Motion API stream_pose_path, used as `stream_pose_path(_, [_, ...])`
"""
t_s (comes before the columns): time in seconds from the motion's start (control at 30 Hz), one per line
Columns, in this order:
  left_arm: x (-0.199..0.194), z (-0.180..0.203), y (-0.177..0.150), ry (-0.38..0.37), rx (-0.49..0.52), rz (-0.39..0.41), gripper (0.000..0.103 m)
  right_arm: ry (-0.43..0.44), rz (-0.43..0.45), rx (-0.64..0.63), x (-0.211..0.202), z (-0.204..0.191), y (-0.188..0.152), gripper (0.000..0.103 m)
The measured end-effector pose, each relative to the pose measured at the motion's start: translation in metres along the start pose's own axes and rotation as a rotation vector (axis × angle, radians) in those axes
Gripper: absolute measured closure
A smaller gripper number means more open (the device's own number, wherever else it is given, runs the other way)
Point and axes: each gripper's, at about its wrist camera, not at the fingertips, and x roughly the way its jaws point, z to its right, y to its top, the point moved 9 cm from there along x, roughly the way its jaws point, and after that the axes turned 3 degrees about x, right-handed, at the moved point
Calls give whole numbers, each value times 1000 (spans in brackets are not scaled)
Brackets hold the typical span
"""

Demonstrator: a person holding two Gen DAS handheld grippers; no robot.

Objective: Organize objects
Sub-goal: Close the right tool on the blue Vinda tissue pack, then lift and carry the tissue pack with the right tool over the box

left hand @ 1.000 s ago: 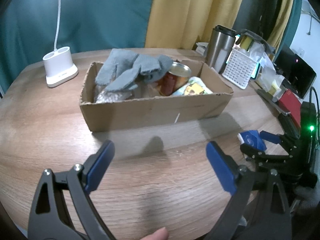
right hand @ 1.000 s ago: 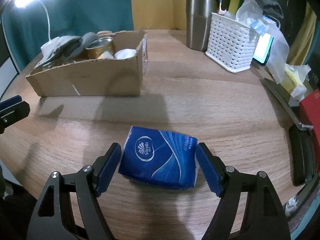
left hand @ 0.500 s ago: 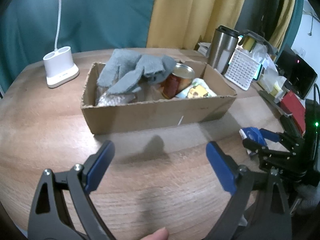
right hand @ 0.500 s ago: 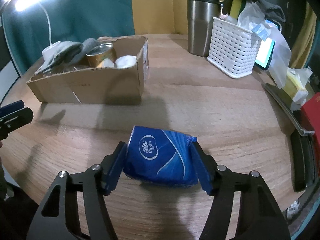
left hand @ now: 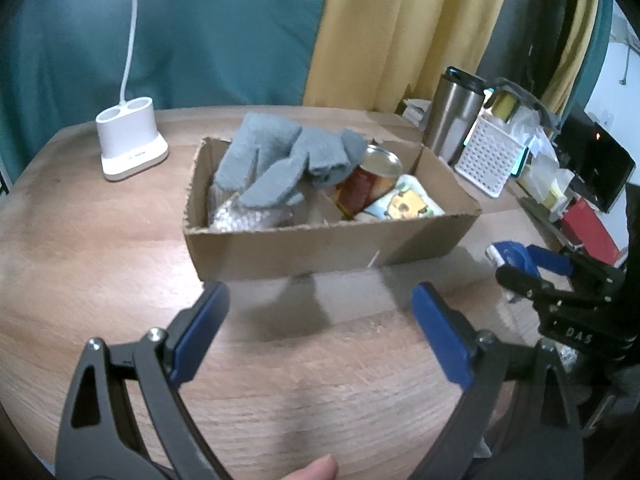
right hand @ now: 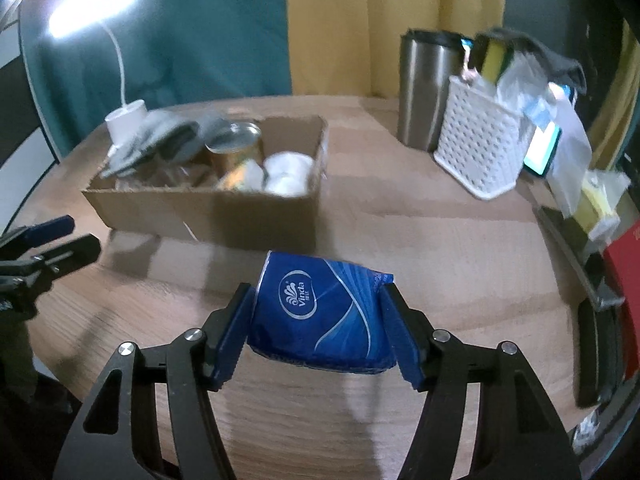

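Note:
A blue tissue pack (right hand: 320,312) hangs a little above the wooden table, squeezed between both pads of my right gripper (right hand: 320,316), which is shut on it. In the left wrist view that pack (left hand: 510,254) shows at the right in the right gripper (left hand: 524,264). The open cardboard box (right hand: 208,210) stands beyond it, to the left, holding a grey cloth (left hand: 280,160), a tin can (left hand: 370,178), a printed packet (left hand: 404,202) and a white bundle (right hand: 288,172). My left gripper (left hand: 320,312) stands open and empty over bare wood before the box (left hand: 328,244).
A white lamp base (left hand: 130,142) stands at the back left. A steel tumbler (right hand: 428,88) and a white perforated basket (right hand: 484,140) stuffed with plastic sit at the back right. Dark devices and a red box (left hand: 592,228) line the right edge. A fingertip (left hand: 314,470) shows at the bottom.
My right gripper closed on the tissue pack, pinching it narrower, and lifted it off the table toward the box. The left gripper stayed open and shifted little.

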Motion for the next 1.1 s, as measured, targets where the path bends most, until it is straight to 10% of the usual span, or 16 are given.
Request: stream_pose_path(1.1, [2,-60,28,29,-75,39,9,83,15,-117,20,-78,73,36])
